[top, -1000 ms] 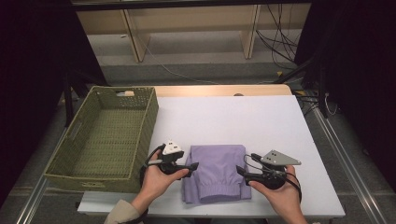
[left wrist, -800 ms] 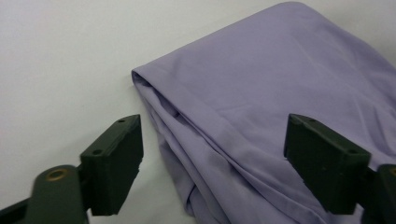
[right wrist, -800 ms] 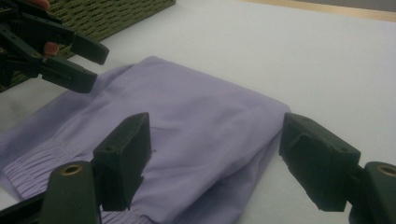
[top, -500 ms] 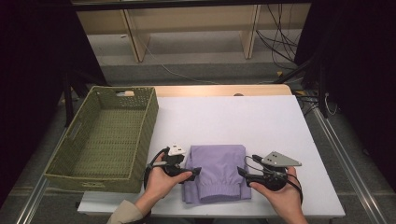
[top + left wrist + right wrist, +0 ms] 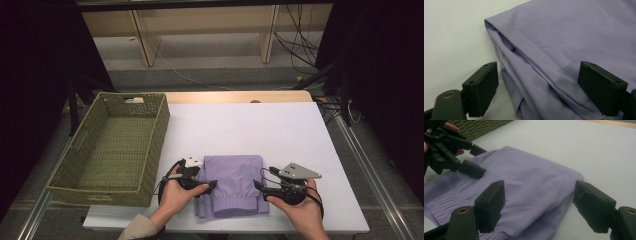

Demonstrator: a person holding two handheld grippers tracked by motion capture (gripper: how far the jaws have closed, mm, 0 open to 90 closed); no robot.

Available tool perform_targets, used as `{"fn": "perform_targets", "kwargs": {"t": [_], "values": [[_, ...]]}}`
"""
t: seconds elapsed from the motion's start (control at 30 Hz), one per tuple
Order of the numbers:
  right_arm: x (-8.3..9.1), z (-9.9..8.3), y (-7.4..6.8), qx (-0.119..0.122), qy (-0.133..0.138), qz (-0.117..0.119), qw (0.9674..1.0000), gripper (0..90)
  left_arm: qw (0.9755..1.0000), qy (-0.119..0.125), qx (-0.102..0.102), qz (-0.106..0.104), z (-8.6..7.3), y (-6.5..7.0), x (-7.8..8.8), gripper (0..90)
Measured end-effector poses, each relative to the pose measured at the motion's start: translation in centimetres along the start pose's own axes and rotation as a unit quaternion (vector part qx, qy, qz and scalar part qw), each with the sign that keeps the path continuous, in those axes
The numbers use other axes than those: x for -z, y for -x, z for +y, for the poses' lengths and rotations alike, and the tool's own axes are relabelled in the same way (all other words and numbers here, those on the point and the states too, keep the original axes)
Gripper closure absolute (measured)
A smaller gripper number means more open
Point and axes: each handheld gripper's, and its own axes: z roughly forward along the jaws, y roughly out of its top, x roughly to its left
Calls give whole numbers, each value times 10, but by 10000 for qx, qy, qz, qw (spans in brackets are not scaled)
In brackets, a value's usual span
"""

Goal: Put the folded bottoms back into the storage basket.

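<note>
On the white table (image 5: 280,130), near its front edge, the folded purple garment (image 5: 232,182) lies flat between your two grippers. Your left gripper (image 5: 212,185) has just been opening its jaws, and the cloth's left edge sits between them unpinched. Your right gripper (image 5: 257,186) is spread wide around the right edge.

my left gripper (image 5: 212,185) and right gripper (image 5: 258,186) sit low and level, tips pointing inward at each other. both sets of jaws stand wide apart; the left's have just been opening.
</note>
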Motion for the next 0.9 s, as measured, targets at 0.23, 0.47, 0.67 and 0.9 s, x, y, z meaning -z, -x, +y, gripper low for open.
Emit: {"fn": "perform_targets", "kwargs": {"t": [0.23, 0.47, 0.67, 0.9], "values": [[-1, -1, 1, 11, -8, 18, 10000, 272, 9988, -14, -360, 324, -2, 11, -2, 259], [-2, -1, 0, 18, -41, 48, 10000, 276, 9987, 95, -343, 374, -2, 18, -1, 495], [-2, -1, -1, 10, -29, 47, 10000, 278, 9988, 134, -228, 406, -2, 17, -1, 634], [-3, -1, -1, -13, -39, 69, 10000, 278, 9988, 133, -281, 367, -1, 16, -1, 782]]}}
